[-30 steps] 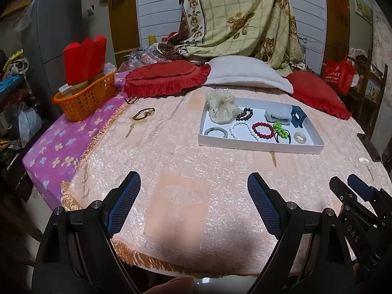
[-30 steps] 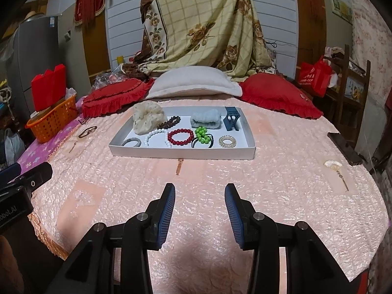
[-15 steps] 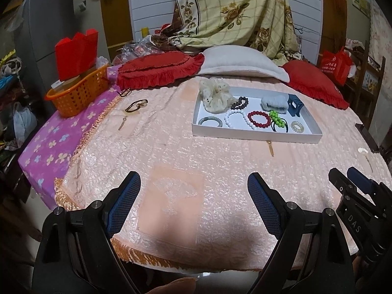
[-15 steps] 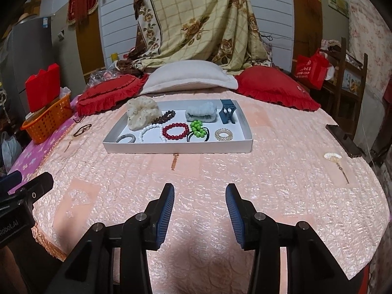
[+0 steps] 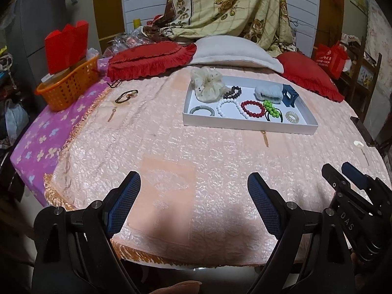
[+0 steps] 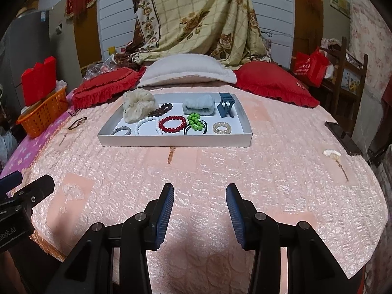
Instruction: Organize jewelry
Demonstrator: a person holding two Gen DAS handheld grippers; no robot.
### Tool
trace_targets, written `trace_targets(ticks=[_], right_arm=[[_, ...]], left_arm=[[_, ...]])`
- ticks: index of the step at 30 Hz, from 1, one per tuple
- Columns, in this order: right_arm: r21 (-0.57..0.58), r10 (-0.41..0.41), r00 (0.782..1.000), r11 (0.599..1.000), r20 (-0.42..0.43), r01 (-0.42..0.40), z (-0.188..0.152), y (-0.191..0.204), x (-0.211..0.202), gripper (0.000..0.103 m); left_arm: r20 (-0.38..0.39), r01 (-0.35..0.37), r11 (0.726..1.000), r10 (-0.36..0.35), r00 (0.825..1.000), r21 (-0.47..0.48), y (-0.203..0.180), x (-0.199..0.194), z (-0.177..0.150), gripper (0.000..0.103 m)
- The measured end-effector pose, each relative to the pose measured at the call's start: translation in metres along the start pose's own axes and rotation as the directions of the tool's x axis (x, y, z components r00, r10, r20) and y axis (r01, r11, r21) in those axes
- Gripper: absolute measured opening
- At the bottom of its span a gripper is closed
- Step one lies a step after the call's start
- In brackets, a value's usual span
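Beaded bracelets (image 6: 172, 124) in white tray (image 6: 171, 142)

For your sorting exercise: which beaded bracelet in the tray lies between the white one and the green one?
The red bracelet; a closed ring of glossy red beads.

Tray at mid-bed, loose pieces around it

A tray (image 6: 175, 142) sits on the bed (image 6: 269, 176) before three pillows (image 6: 186, 72). In it lie scrunchies (image 6: 138, 105), bead bracelets (image 6: 172, 123) and a hair claw (image 6: 226, 104). An earring (image 6: 170, 154) lies just before the tray, a hair tie (image 5: 126, 96) well left, a basket (image 5: 67, 87) farther left.
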State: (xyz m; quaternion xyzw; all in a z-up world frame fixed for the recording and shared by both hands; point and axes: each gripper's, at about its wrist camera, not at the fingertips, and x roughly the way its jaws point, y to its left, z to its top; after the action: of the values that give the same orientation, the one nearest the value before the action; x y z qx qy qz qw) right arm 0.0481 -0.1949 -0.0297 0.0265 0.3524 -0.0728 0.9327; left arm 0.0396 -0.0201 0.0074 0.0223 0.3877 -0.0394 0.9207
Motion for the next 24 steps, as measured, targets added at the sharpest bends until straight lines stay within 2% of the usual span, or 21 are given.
trace_targets(ticks=[8, 24], right_arm=[[0.009, -0.01, 1.0, 1.0, 0.005, 0.009, 0.001, -0.003, -0.001, 0.043], [-0.008, 0.004, 1.0, 1.0, 0.003, -0.004, 0.0, 0.001, 0.001, 0.043]], left_arm=[[-0.036, 0.024, 1.0, -0.024, 0.999, -0.018, 0.003, 0.007, -0.002, 0.089], [-0.054, 0.03, 0.999, -0.031, 0.998, -0.017, 0.004, 0.012, -0.005, 0.089]])
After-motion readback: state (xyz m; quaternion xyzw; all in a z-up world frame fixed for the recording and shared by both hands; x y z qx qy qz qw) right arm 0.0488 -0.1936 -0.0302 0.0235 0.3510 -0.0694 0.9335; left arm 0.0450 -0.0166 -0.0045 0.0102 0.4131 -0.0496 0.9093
